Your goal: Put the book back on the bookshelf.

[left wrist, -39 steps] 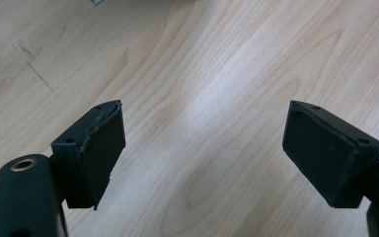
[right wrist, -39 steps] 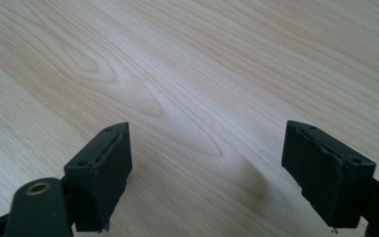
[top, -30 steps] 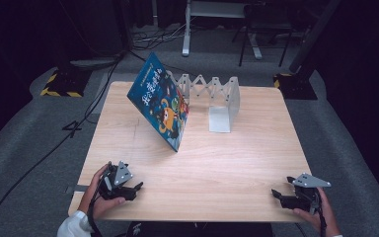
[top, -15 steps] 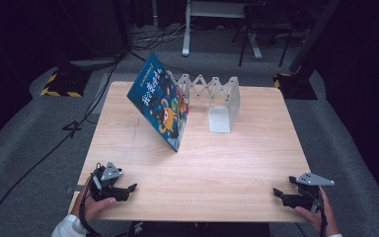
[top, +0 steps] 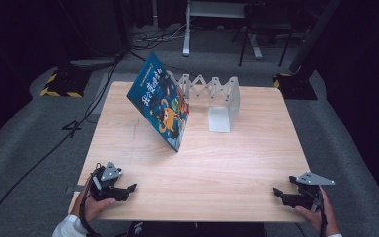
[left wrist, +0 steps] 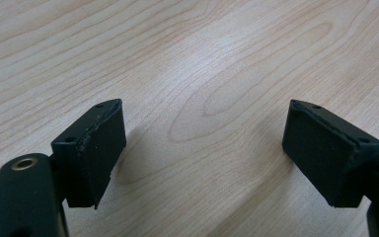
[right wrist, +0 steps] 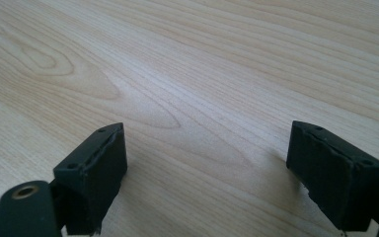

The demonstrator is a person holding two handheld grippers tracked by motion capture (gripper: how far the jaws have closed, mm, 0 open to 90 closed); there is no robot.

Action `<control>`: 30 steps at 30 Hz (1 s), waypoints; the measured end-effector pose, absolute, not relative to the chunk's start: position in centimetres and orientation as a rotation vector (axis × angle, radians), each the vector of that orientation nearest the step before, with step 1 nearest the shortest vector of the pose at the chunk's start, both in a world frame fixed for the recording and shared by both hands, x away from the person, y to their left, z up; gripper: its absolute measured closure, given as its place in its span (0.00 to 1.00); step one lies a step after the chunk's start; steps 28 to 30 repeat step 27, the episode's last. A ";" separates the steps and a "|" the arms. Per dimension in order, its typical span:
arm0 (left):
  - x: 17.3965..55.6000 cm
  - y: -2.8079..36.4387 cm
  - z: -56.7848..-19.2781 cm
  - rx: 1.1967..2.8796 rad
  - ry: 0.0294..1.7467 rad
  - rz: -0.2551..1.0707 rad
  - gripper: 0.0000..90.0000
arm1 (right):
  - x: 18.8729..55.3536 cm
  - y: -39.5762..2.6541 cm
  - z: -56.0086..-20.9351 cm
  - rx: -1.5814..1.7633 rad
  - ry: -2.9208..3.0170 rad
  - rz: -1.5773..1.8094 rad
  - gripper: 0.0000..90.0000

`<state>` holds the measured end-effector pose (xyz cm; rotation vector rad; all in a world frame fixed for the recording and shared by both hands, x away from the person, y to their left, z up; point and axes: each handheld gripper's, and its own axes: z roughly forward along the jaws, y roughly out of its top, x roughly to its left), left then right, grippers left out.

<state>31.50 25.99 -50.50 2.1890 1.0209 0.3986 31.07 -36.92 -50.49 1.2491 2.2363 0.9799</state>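
Both grippers, left [top: 131,187] and right [top: 276,191], gape empty, well apart from the leaning book [top: 160,106].

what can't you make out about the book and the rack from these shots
- Book, high view: title and cover print too small and blurred to read.
- Book's back cover, high view: faces away, hidden by the book itself.
- White folding rack, high view: its left end is hidden behind the leaning book, so any contact between them can't be told.
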 end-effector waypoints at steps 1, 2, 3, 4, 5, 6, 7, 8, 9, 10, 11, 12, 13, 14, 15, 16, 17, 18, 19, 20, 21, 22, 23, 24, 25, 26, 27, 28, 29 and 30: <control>31.5 26.0 -50.5 2.189 1.021 0.398 0.19 | 31.1 -36.9 -50.5 1.249 2.236 0.980 0.18; 31.5 26.0 -50.5 2.188 1.021 0.398 0.19 | 31.1 -36.9 -50.5 1.248 2.237 0.980 0.18; 31.5 26.0 -50.5 2.189 1.021 0.398 0.19 | 31.1 -36.9 -50.5 1.248 2.236 0.980 0.18; 31.5 26.0 -50.5 2.189 1.022 0.398 0.19 | 31.1 -36.9 -50.5 1.249 2.235 0.979 0.18; 31.5 26.0 -50.5 2.188 1.022 0.398 0.19 | 31.1 -36.9 -50.5 1.249 2.235 0.979 0.18; 31.5 26.0 -50.5 2.188 1.022 0.398 0.19 | 31.1 -36.9 -50.5 1.249 2.237 0.980 0.18; 31.5 26.0 -50.5 2.188 1.022 0.398 0.19 | 31.1 -36.9 -50.5 1.249 2.237 0.980 0.18; 31.5 26.0 -50.5 2.189 1.022 0.398 0.19 | 31.1 -36.9 -50.5 1.249 2.236 0.980 0.18; 31.5 26.0 -50.5 2.188 1.022 0.398 0.19 | 31.1 -36.9 -50.5 1.249 2.235 0.979 0.18; 31.5 26.0 -50.5 2.188 1.022 0.398 0.19 | 31.1 -36.9 -50.5 1.249 2.235 0.979 0.18; 31.5 26.0 -50.5 2.188 1.022 0.398 0.19 | 31.1 -36.9 -50.5 1.249 2.235 0.979 0.18; 31.5 26.0 -50.5 2.188 1.022 0.398 0.19 | 31.1 -36.9 -50.5 1.248 2.235 0.979 0.17; 31.5 26.0 -50.5 2.187 1.022 0.398 0.19 | 31.1 -36.9 -50.5 1.248 2.237 0.979 0.17; 31.5 26.0 -50.5 2.188 1.022 0.399 0.19 | 31.1 -36.9 -50.5 1.248 2.235 0.978 0.17; 31.6 26.0 -50.5 2.188 1.022 0.403 0.19 | 31.1 -36.9 -50.5 1.248 2.235 0.979 0.17; 31.6 26.0 -50.5 2.188 1.022 0.403 0.19 | 31.1 -36.9 -50.5 1.248 2.235 0.979 0.17; 31.6 26.0 -50.5 2.187 1.024 0.404 0.19 | 31.1 -36.9 -50.5 1.248 2.236 0.979 0.17; 31.6 26.0 -50.5 2.188 1.026 0.404 0.19 | 31.1 -36.9 -50.5 1.248 2.235 0.979 0.17; 31.6 26.0 -50.5 2.187 1.027 0.403 0.19 | 31.1 -36.9 -50.5 1.248 2.235 0.978 0.17; 31.6 26.0 -50.5 2.189 1.028 0.403 0.19 | 31.1 -36.9 -50.5 1.248 2.235 0.979 0.17; 31.6 26.0 -50.5 2.188 1.028 0.402 0.19 | 31.1 -36.9 -50.5 1.246 2.236 0.979 0.17; 31.6 26.0 -50.5 2.188 1.028 0.404 0.19 | 31.1 -36.9 -50.5 1.248 2.236 0.979 0.17; 31.6 26.0 -50.5 2.188 1.028 0.404 0.19 | 31.1 -36.9 -50.5 1.248 2.236 0.979 0.17; 31.6 26.0 -50.5 2.188 1.028 0.404 0.19 | 31.1 -36.9 -50.5 1.247 2.238 0.979 0.17; 31.6 26.0 -50.5 2.188 1.027 0.403 0.19 | 31.1 -36.9 -50.5 1.246 2.238 0.980 0.17; 31.6 26.0 -50.5 2.188 1.027 0.404 0.19 | 31.1 -36.9 -50.5 1.246 2.237 0.979 0.17; 31.6 26.0 -50.5 2.189 1.028 0.404 0.19 | 31.1 -36.9 -50.5 1.247 2.236 0.979 0.17; 31.6 26.0 -50.5 2.189 1.028 0.404 0.19 | 31.1 -36.9 -50.5 1.247 2.236 0.979 0.17; 31.6 26.0 -50.5 2.189 1.028 0.404 0.19 | 31.1 -36.9 -50.5 1.247 2.236 0.979 0.17; 31.6 26.0 -50.5 2.189 1.028 0.404 0.19 | 31.1 -36.9 -50.5 1.247 2.236 0.979 0.17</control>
